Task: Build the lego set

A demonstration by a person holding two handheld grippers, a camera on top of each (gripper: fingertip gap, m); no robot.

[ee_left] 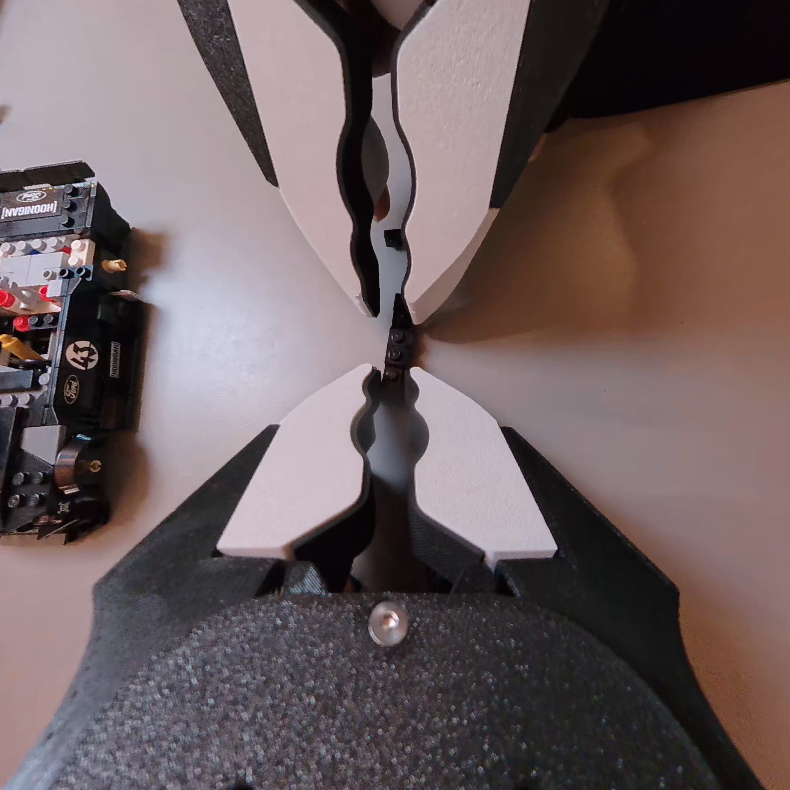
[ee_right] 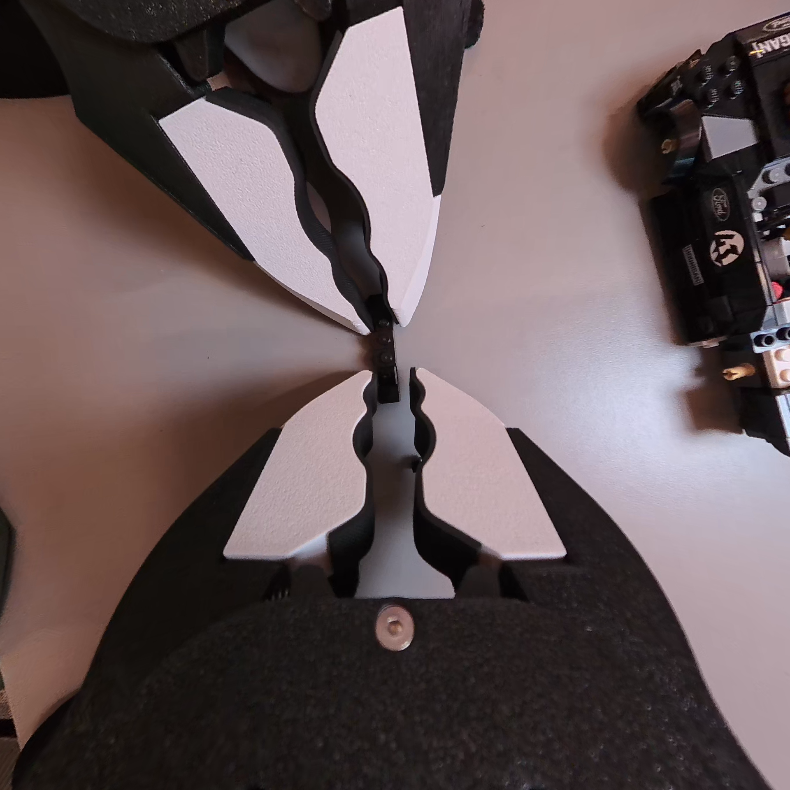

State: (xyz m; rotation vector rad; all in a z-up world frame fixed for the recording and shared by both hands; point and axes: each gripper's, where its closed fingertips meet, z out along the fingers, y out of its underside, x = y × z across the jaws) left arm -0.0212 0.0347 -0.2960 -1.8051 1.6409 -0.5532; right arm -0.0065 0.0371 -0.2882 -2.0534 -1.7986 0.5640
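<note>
Black studded strip (ee_left: 396, 347) spans lengthwise between both tools' tips.

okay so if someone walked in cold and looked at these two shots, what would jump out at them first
Two white-and-black grippers meet nose to nose at the centre, the left gripper clamping one end of a thin black studded lego strip; the right gripper has open jaws around the other end. Off to the side on the pale table sits a half-built black lego car.
</note>
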